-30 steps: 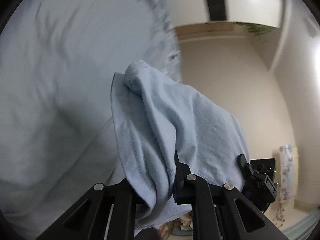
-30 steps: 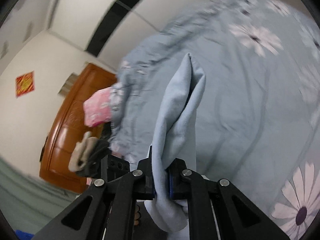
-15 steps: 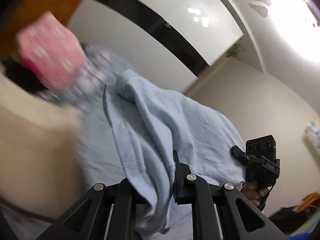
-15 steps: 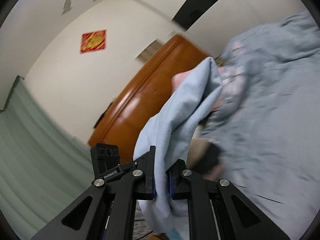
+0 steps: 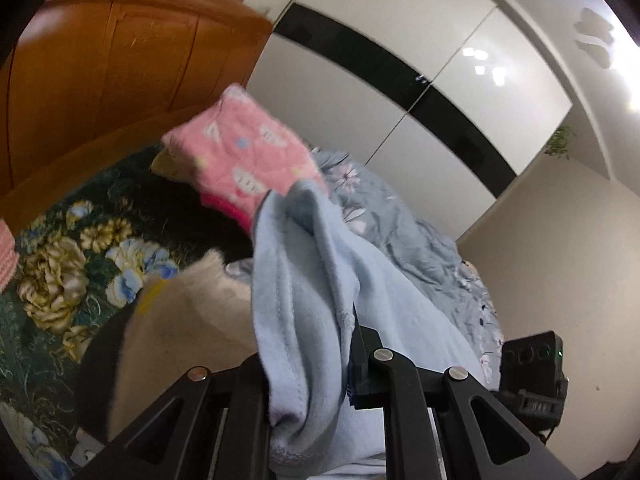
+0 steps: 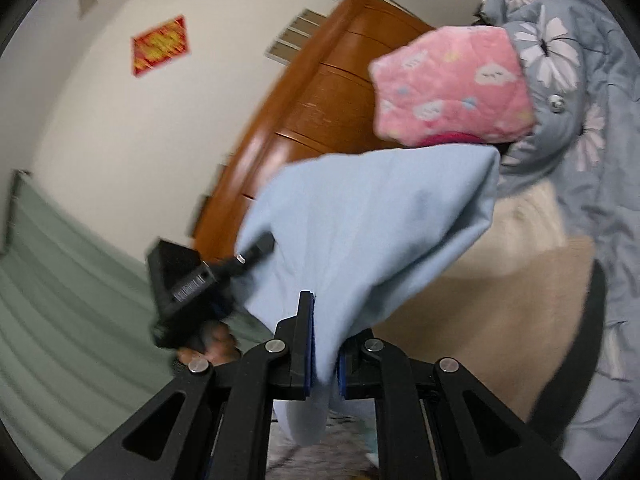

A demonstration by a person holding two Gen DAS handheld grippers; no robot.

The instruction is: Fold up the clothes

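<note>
A light blue cloth [image 5: 316,304] hangs between both grippers, lifted off the bed. My left gripper [image 5: 308,364] is shut on one bunched edge of it. My right gripper [image 6: 324,360] is shut on another edge of the same cloth [image 6: 372,216], which spreads out above its jaws. The right gripper's body [image 5: 532,376] shows at the lower right of the left wrist view. The left gripper's body [image 6: 188,284] shows at the left of the right wrist view.
A pink folded garment with clouds [image 5: 244,152] [image 6: 452,88] lies on a pile by the wooden headboard [image 5: 120,64]. A beige garment [image 6: 500,280] and a dark floral blanket [image 5: 60,272] lie below. The grey floral bedspread [image 6: 580,80] stretches to the right.
Both grippers have swung the blue cloth from over the open bedspread toward the headboard and the pile with the pink garment. Both stay shut on the cloth.
</note>
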